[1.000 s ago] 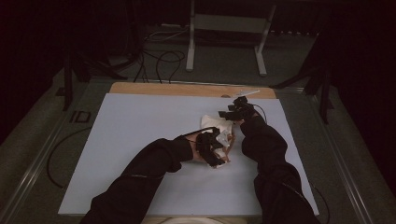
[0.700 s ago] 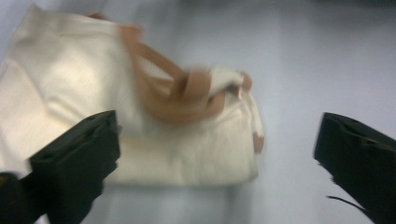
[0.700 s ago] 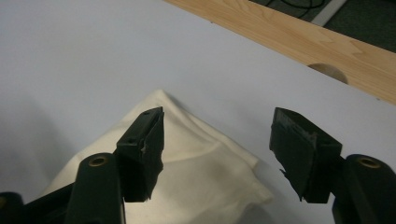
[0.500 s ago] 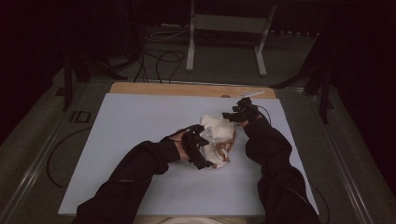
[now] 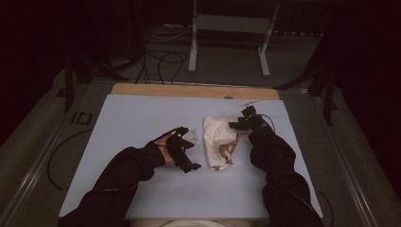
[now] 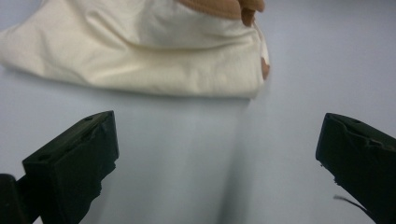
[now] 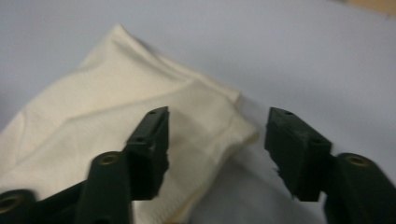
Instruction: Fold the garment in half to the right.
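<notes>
Cream cloth, folded into a compact bundle with a brown patterned part along one side, lies on the pale blue table top between the two grippers. In the left gripper view the left gripper has its jaws spread wide with nothing between them; they have just been opening. The cloth sits ahead of the jaws, beyond their tips and clear of both, with bare table top between the tips and the folded edge. Its brown part is farthest from the jaws. In the high view this gripper lies just beside the cloth, not touching it.

In the right gripper view the right gripper hangs over a corner of the cloth. Its jaws stand apart and have just been closing a little. The folded corner lies below and between them: one jaw is over the fabric, the other over bare table top just past the edge. Neither pad presses the cloth, so nothing is gripped. In the high view that gripper sits at the cloth's far corner.
</notes>
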